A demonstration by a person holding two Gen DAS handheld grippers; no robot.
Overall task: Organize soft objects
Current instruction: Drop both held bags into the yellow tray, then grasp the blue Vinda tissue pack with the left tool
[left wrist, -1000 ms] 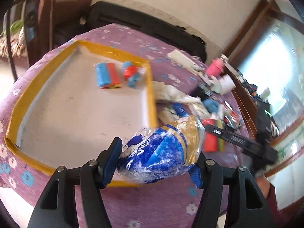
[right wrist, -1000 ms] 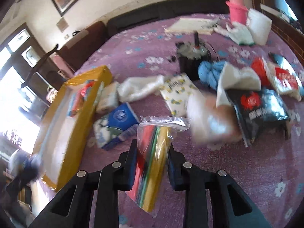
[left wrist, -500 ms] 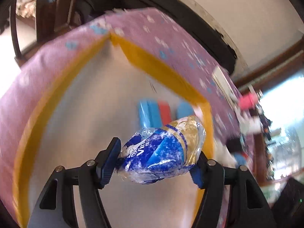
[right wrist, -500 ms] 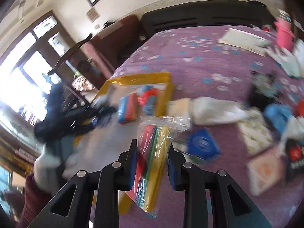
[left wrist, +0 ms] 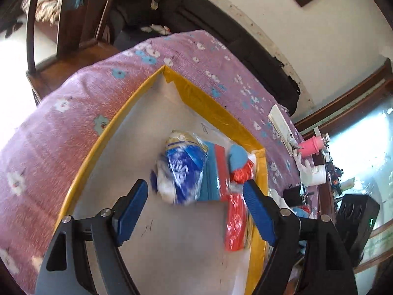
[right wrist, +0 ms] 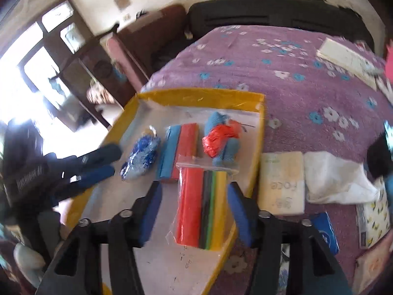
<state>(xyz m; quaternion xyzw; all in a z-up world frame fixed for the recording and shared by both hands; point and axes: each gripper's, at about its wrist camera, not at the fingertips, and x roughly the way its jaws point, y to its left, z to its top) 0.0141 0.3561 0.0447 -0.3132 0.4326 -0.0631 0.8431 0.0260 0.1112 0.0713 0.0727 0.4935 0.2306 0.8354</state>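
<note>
A yellow-rimmed tray (left wrist: 216,113) with a white floor lies on the purple flowered cloth. A blue-and-white plastic packet (left wrist: 183,172) rests on the tray floor just past my left gripper (left wrist: 196,204), whose jaws are opening with no pad touching it. In the right wrist view a clear bag of coloured sheets (right wrist: 201,206) lies across the tray's (right wrist: 196,95) near right rim. It sits between the opening jaws of my right gripper (right wrist: 195,211), both pads clear of it. The left gripper (right wrist: 98,164) shows there beside the blue packet (right wrist: 141,154).
In the tray lie a blue-and-red pack (right wrist: 179,147) and blue yarn with red mesh (right wrist: 221,140). Right of the tray sit a white tissue pack (right wrist: 282,184), white cloth (right wrist: 336,179) and blue packet (right wrist: 324,231). A pink cup (left wrist: 312,145) and a wooden chair (left wrist: 68,24) stand beyond.
Both grippers have swung over the tray and opened. The blue packet has dropped from the left jaws onto the tray floor, and the bag of sheets has left the right jaws.
</note>
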